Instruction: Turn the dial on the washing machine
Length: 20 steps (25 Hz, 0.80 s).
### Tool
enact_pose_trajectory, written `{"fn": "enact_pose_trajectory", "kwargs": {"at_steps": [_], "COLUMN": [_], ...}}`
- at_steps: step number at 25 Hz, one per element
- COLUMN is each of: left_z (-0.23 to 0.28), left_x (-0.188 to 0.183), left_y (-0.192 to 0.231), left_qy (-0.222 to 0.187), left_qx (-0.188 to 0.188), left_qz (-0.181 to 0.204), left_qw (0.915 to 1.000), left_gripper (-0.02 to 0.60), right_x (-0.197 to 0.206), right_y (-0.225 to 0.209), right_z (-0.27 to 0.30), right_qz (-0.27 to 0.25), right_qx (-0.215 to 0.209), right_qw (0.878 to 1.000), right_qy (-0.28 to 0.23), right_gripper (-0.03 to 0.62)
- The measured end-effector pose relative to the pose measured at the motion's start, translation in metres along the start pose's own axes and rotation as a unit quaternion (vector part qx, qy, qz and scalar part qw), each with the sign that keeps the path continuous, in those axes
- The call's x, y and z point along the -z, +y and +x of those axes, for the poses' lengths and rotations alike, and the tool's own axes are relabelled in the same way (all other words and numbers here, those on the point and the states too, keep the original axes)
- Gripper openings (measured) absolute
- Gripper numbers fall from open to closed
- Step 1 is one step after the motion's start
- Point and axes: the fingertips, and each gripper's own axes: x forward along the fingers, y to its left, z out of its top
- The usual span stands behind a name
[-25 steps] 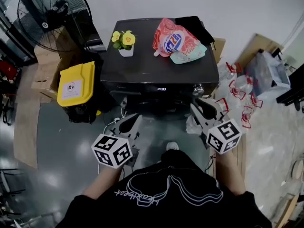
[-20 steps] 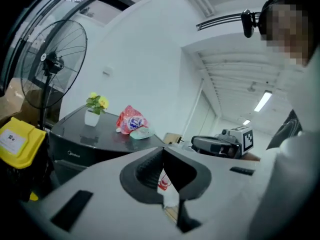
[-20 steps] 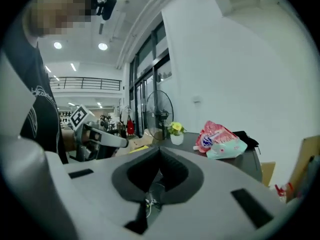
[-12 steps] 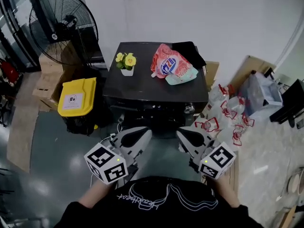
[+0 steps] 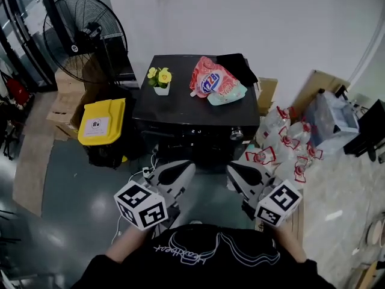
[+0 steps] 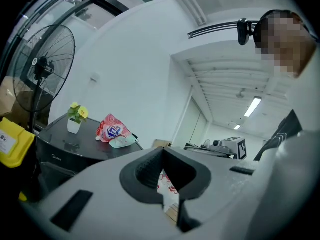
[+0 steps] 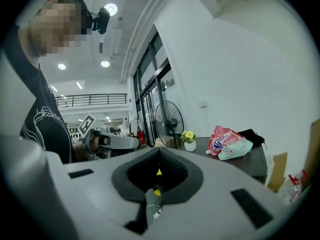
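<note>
Showing dial [image 5: 236,133] tiny, washer front [image 5: 192,138] foreshortened

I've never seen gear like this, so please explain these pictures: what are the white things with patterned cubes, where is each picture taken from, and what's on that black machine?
A person holds a hand tool in each hand: the left tongs and the right tongs. The patterned cubes are part of them. One picture comes from a camera on the person's head, looking down. The other two come from cameras riding on the tongs, looking along their jaws. Both tongs are shut and hold nothing. Ahead stands a black washing machine with its dial on the front. On top sit a pot of yellow flowers, a red pouch, a pale green pouch and a black cloth. Neither tool touches the dial.
</note>
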Motion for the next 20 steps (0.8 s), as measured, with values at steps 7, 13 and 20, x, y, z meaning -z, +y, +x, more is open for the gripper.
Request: {"fn": "enact_pose_trajectory", "kwargs": {"at_steps": [7, 13, 20], "left_z": [0.0, 0.001, 0.003], "left_x": [0.004, 0.008, 0.015], "left_y": [-0.025, -0.036, -0.032], "left_qy": [0.001, 0.008, 0.011], "left_qx": [0.01, 0.018, 0.02], "left_qz": [0.011, 0.029, 0.031], "left_qw": [0.9999, 0.9994, 0.9993], "left_gripper": [0.005, 0.005, 0.005], "right_x": [0.005, 0.011, 0.014], "right_y": [0.007, 0.006, 0.001], "right_z": [-0.024, -0.033, -0.032], "right_qz": [0.002, 0.008, 0.012], "right_qx": [0.012, 0.024, 0.03], "right_qw": [1.0, 1.0, 0.999], "right_qy": [0.004, 0.0, -0.004], "right_gripper": [0.003, 0.003, 0.003]}}
